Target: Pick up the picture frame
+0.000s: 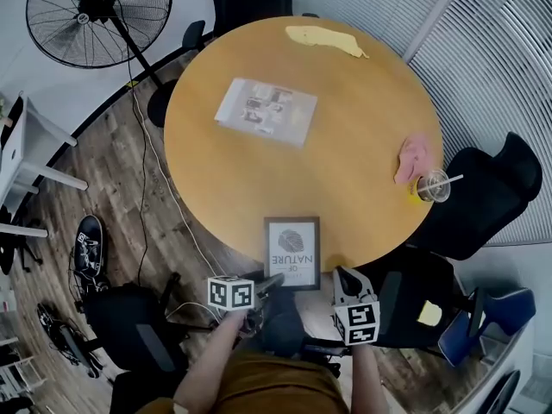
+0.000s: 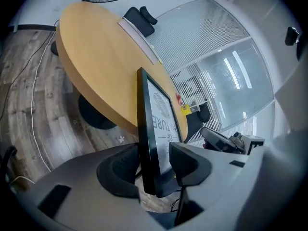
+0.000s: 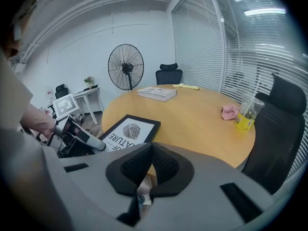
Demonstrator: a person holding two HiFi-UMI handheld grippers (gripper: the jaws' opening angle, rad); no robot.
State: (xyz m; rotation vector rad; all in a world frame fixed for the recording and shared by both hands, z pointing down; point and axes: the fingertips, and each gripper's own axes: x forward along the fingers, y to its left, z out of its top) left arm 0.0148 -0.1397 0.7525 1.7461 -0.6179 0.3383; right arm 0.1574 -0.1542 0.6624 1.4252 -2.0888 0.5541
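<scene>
A black picture frame [image 1: 291, 250] with a white leaf print and the words "OF NATURE" lies flat at the near edge of the round wooden tabletop [image 1: 354, 119], its near end jutting a little past the rim. The left gripper [image 1: 274, 281] reaches in at the frame's near left corner. In the left gripper view its jaws stand wide apart with the frame's edge between them, and a clear gap shows between one pad and the glass side, so the jaws are not clamped on it. The right gripper [image 1: 344, 278] hangs just beside the frame's near right corner, off the rim, and its own view shows the jaws closed together with nothing between them. Farther across the tabletop lie a flat book [image 1: 266, 110], a yellow cloth [image 1: 323, 40] at the far rim, and, at the right rim, a pink cloth [image 1: 412, 159] touching a clear cup [image 1: 433, 186] with a straw. A standing fan [image 1: 95, 15] is on the floor beyond the tabletop
</scene>
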